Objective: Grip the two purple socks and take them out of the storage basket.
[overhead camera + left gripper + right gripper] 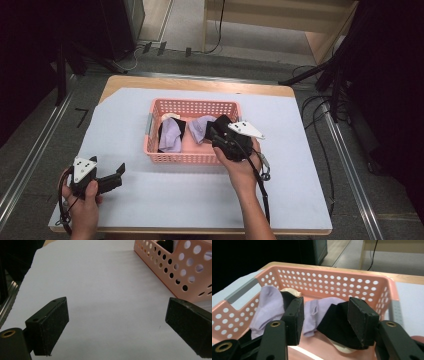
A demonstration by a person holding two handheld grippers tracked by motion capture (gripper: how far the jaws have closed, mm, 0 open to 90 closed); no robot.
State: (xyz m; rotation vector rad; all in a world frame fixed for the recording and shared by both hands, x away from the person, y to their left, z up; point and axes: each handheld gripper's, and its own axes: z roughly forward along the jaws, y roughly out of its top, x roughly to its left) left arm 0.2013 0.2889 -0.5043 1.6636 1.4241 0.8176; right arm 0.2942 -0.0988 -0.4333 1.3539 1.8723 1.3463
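Grey floor (45,150) with cables, wooden furniture (280,17) behind.

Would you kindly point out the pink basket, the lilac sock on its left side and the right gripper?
pink basket (192,108): high view, on its far perforated wall.
lilac sock (268,307): right gripper view, on the middle of the fabric.
right gripper (324,315): right gripper view, midway between its open fingertips.
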